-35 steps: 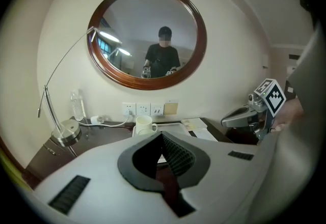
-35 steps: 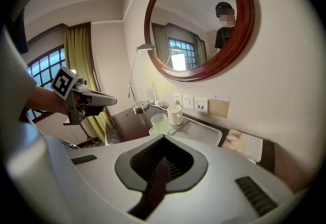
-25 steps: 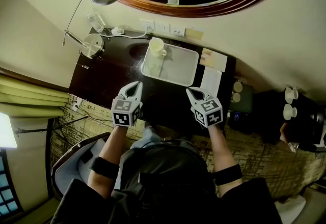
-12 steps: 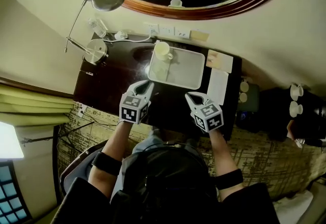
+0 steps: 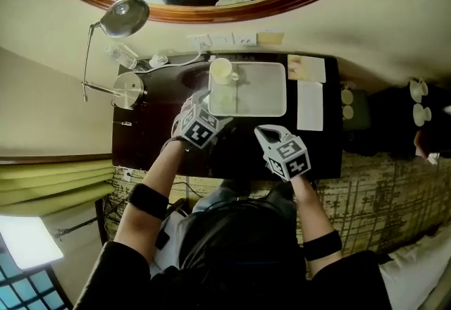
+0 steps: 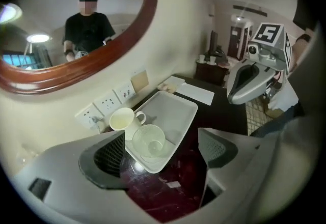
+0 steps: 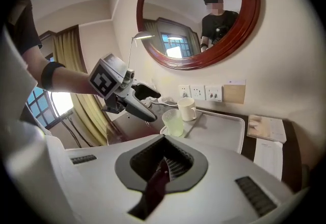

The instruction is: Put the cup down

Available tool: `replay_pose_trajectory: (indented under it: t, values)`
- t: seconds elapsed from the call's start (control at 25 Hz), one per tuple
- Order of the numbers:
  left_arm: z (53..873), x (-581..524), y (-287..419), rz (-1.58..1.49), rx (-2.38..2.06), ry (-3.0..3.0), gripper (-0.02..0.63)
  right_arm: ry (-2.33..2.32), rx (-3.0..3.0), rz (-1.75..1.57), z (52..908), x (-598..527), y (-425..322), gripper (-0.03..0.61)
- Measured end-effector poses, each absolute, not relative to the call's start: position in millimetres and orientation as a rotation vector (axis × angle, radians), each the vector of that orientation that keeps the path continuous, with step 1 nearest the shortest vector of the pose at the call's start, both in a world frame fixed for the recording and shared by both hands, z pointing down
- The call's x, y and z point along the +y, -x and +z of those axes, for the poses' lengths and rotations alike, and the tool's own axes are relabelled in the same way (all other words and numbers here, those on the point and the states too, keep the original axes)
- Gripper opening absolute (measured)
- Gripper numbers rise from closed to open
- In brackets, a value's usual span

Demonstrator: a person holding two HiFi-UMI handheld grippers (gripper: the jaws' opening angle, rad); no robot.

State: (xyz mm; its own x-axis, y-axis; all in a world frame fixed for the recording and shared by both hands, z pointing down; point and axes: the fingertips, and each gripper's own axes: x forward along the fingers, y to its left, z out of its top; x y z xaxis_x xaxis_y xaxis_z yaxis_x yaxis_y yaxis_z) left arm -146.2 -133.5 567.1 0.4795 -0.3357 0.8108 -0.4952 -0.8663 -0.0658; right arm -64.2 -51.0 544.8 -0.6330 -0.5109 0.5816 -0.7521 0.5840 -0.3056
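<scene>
- So the left gripper [image 6: 163,150] has its jaws spread wide. They've just been opening, and the pads aren't on anything.
- It's tilted down at the near-left corner of the tray [image 5: 264,90], with its tips just beside the cup [image 5: 223,99] but not touching it.
- The cup is a clear one, standing upright in that corner of the tray with nothing holding it.
- A white mug [image 5: 223,70] stands right behind it in the far-left corner, handle to the right. I can't tell if the two touch.
- The right gripper [image 5: 263,132] is closed all the way with nothing in it. It hangs over the dark desk [image 5: 151,136] in front of the tray, apart from the other one.
- There's a paper sheet [image 5: 310,106] lying just right of the tray, a lamp [image 5: 125,16] at the desk's left end, and a round mirror [image 5: 211,14] on the wall above.
</scene>
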Motion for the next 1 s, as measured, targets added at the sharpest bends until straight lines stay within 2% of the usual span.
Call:
replay_pose_trajectory:
  t: [0.2,0.44,0.96,1.0]
  values:
    - [594,-146,135,1.543,-0.507,-2.582,0.468,-1.049,-2.366,0.799,554,-54,70,0.0]
    - [634,-163,136,1.678,-0.474,-2.516,0.468,-1.071,-2.356,0.813,563,-52,63,0.0]
    - [668,-176,140,1.66,-0.537,-2.399,0.466,-1.077,-2.326,0.799,571,-36,48,0.0]
    - [667,-177,139,1.648,-0.553,-2.401,0.439,-1.082,-2.326,0.798,570,-35,46,0.0]
